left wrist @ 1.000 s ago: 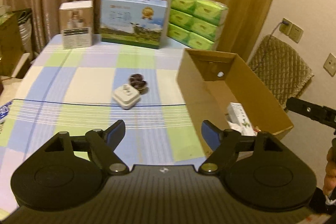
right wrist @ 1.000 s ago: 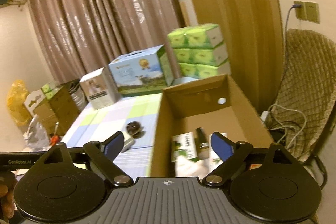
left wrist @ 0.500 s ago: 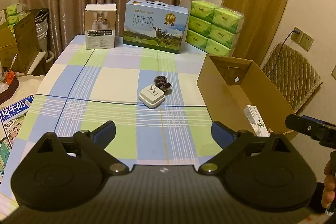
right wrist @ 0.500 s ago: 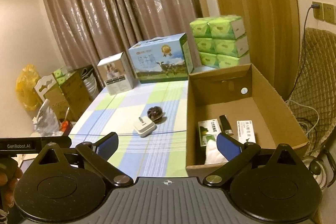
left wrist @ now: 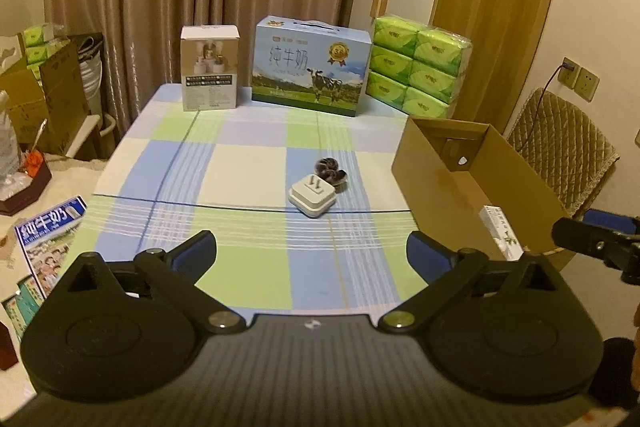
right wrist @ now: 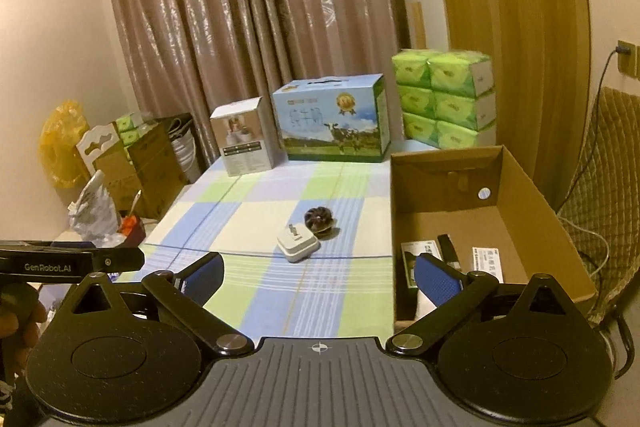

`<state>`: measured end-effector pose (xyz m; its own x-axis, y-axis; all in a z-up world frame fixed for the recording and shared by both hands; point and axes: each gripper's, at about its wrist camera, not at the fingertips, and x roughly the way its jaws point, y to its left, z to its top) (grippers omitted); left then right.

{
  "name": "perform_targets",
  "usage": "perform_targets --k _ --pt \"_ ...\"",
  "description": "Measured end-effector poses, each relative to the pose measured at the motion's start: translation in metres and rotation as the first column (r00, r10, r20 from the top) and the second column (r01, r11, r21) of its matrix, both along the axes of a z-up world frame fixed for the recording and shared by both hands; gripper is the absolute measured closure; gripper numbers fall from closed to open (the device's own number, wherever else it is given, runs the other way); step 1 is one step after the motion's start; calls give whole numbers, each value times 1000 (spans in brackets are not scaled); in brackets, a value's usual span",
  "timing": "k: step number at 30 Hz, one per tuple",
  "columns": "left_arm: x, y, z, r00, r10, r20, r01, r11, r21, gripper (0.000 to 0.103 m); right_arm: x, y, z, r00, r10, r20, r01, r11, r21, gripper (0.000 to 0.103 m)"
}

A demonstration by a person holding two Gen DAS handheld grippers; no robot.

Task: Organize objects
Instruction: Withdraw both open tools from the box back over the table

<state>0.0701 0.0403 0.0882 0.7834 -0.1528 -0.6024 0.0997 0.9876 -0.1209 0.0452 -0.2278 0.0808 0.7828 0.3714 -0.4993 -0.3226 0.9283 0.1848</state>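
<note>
Mid-table on the checked cloth [left wrist: 248,171], your white plug adapter [left wrist: 312,197] lies flat on its back, prongs up and leaning toward the far curtain side; it's roughly square, so no clear long axis. The dark round object [left wrist: 331,169] sits touching its far-right corner; can't make out what it is. The cardboard box [right wrist: 532,203] stands open at the table's right edge, long axis running away from you, with small packets [right wrist: 484,259] inside, partly hidden behind your right gripper [right wrist: 318,277] fingers. Left gripper [left wrist: 312,253] jaws are opening, nothing between them; right gripper is spread wide, gripping nothing. From the left view, box contents are mostly cut off by its wall.
</note>
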Motion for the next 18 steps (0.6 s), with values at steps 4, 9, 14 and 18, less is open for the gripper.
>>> perform_targets --k 4,9,14,18 --pt "4 10 0 1000 -6 8 6 1000 19 4 8 10 -4 1000 20 -1 -20 1000 -7 4" --pt "22 18 -9 1000 -12 5 12 999 38 4 25 18 -14 1000 24 4 -24 1000 4 4" --pt "52 16 -30 999 -42 -11 43 996 83 4 54 24 -31 1000 25 -16 -25 1000 17 4" --pt "77 10 -52 996 -81 -34 84 990 111 4 84 37 -47 999 14 -30 -14 1000 2 11"
